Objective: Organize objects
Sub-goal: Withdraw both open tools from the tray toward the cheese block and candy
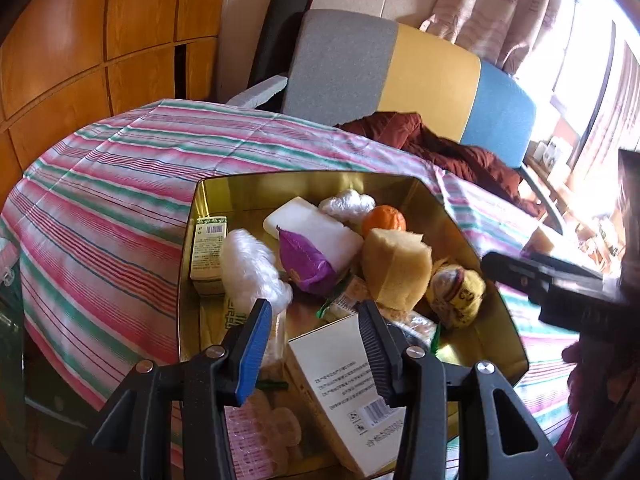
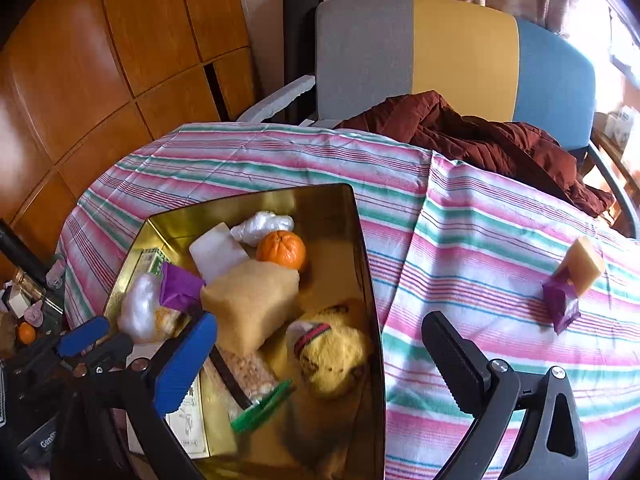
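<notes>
Striped pink-green cloth covers the bench (image 2: 460, 216), bearing a shiny gold metal tin (image 2: 360, 240) crammed with a porous yellow sponge (image 2: 252, 304), dimpled orange (image 2: 281, 250) and fuzzy yellow plush (image 2: 340, 356). Left claw (image 1: 316, 336) gapes narrowly, empty, above the tin; right claw (image 2: 316, 352) spreads wide, empty.

Gold tin tray (image 2: 362, 240) on the striped cloth, crowded: orange (image 2: 281, 250) at the far side touching a tan sponge block (image 2: 252, 300), white soap bar (image 2: 218, 254), purple packet (image 2: 178, 290), crumpled clear plastic (image 2: 262, 226), yellow plush toy (image 2: 336, 354) near the right wall. White carton (image 1: 340, 392) lies flat at the near end. Well apart on the cloth, a small tan sponge (image 2: 586, 266) touching a second purple packet (image 2: 562, 306).
</notes>
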A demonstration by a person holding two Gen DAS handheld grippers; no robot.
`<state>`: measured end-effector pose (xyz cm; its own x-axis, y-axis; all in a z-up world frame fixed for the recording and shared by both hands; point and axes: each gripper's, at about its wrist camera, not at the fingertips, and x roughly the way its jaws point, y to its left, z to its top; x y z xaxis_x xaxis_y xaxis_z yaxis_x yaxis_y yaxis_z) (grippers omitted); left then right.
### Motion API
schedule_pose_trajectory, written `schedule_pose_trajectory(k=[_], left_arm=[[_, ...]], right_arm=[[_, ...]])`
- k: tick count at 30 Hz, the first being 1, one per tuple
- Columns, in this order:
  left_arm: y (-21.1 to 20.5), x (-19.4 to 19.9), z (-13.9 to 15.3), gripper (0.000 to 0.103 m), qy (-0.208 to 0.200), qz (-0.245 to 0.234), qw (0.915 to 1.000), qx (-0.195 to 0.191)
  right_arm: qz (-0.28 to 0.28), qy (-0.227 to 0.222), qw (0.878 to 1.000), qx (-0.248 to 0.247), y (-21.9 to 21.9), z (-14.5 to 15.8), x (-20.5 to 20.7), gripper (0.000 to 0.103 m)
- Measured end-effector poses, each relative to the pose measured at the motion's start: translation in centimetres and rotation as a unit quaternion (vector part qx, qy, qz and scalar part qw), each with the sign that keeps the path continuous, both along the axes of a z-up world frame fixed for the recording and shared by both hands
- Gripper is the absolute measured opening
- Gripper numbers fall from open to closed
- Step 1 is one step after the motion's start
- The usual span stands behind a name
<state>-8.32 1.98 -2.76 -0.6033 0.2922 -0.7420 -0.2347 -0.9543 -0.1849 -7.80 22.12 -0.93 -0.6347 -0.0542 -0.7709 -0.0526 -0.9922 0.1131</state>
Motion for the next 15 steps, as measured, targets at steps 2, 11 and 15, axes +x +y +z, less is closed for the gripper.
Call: schedule_pose_trajectory(k=[2,11,15], left_arm=[[-0.2,0.3,0.4,0.045,0.009,0.003,1.0000,-0.003],[-2.6,1.8,1.5,0.045,0.025,0.055,0.9981,-0.010],[-2.6,2.6,2.2,0.045,0.039,0.059,0.9973,-0.017]], right_arm=[[-0.003,0.000,1.000,-0.001,0.0,0.0,0.7,0.103],[-0.008,0.038,0.998,0.053,-1.2,1.5,3.6,0.103],[-0.007,0.047,0.996,0.074,-2.0,1.7,4.4,0.103]])
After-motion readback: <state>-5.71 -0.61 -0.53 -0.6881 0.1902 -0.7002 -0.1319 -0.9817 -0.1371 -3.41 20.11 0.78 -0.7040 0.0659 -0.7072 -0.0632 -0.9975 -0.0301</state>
